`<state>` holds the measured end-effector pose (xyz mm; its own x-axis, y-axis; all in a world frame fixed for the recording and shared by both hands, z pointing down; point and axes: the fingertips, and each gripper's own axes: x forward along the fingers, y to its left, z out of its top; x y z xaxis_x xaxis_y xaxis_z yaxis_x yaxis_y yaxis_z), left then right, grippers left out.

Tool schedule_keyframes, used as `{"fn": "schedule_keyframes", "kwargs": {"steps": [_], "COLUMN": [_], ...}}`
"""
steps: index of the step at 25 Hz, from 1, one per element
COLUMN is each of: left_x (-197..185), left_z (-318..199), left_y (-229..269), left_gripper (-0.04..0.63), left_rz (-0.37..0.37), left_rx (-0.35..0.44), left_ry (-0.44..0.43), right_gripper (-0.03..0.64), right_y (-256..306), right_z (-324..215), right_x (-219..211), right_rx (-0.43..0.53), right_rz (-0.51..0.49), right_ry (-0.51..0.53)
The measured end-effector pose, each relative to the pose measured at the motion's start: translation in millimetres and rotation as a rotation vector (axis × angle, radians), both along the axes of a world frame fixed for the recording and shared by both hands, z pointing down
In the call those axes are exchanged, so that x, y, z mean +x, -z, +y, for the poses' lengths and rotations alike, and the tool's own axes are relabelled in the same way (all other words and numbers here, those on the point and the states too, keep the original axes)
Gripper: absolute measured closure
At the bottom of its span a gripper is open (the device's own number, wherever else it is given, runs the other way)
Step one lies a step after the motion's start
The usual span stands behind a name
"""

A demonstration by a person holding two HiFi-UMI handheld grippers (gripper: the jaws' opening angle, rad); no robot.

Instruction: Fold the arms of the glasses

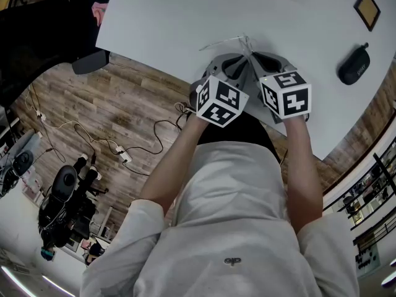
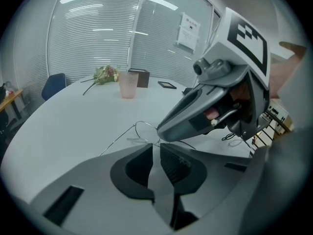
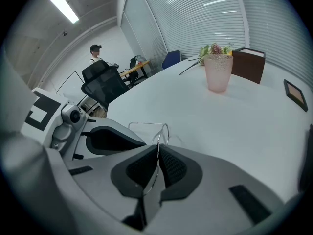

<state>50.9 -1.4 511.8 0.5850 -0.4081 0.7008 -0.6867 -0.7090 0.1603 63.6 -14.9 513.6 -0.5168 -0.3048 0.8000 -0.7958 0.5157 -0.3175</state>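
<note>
Fingers, right gripper (image 3: 158, 147): pressed together, with a thin wire arm of the glasses (image 3: 146, 124) pinched between the pads.
Fingers, left gripper (image 2: 155, 146): held slightly apart, so that a narrow gap is left between the pads; the wire frame is met right at the tips, but whether it is touched cannot be told.
Glasses: kept over the near edge of the white counter (image 1: 185, 17), between the tips of the two grippers; one wire lens loop is seen just beyond the left fingers.
Grippers: both are pointed down at the counter and set close side by side, with the tips brought together at the glasses.
Counter, far side: a pink cup (image 3: 218, 72) is stood well apart from the glasses, with flowers (image 3: 215, 49) behind it and a brown box (image 3: 248, 62) just beside it.
Counter, right side: a dark case (image 1: 354, 65) and a small framed picture (image 1: 367, 8) are laid near each other.
Floor (image 1: 124, 110): wood planks are crossed by loose cables (image 1: 111, 142).
</note>
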Motion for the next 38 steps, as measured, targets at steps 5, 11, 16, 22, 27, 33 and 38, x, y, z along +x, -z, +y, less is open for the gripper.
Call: {"fn": "schedule_keyframes", "kwargs": {"steps": [5, 11, 16, 22, 27, 33, 38], "left_x": [2, 4, 1, -19, -39, -66, -78], "left_z": [-1, -2, -1, -6, -9, -26, -32], "left_y": [-1, -1, 3, 15, 20, 23, 15], "left_gripper": [0.535, 0.535, 0.535, 0.535, 0.535, 0.535, 0.535], "left_rz": [0.006, 0.008, -0.005, -0.019, -0.054, -0.091, -0.128], "left_rx": [0.001, 0.009, 0.014, 0.038, 0.081, 0.102, 0.099], "left_ry": [-0.014, -0.025, -0.028, -0.010, 0.004, 0.045, 0.051], "right_gripper": [0.598, 0.598, 0.598, 0.598, 0.598, 0.598, 0.598], "right_y": [-1, -1, 1, 2, -3, -1, -1], "right_z": [0, 0, 0, -3, 3, 0, 1], "right_x": [-1, 1, 4, 4, 4, 5, 7], "right_rx": [-0.002, -0.005, -0.005, -0.006, -0.005, -0.008, -0.009], "right_rz": [0.001, -0.001, 0.000, 0.008, 0.006, 0.013, 0.016], "right_ry": [0.002, 0.000, -0.002, -0.001, -0.005, -0.010, -0.016]}}
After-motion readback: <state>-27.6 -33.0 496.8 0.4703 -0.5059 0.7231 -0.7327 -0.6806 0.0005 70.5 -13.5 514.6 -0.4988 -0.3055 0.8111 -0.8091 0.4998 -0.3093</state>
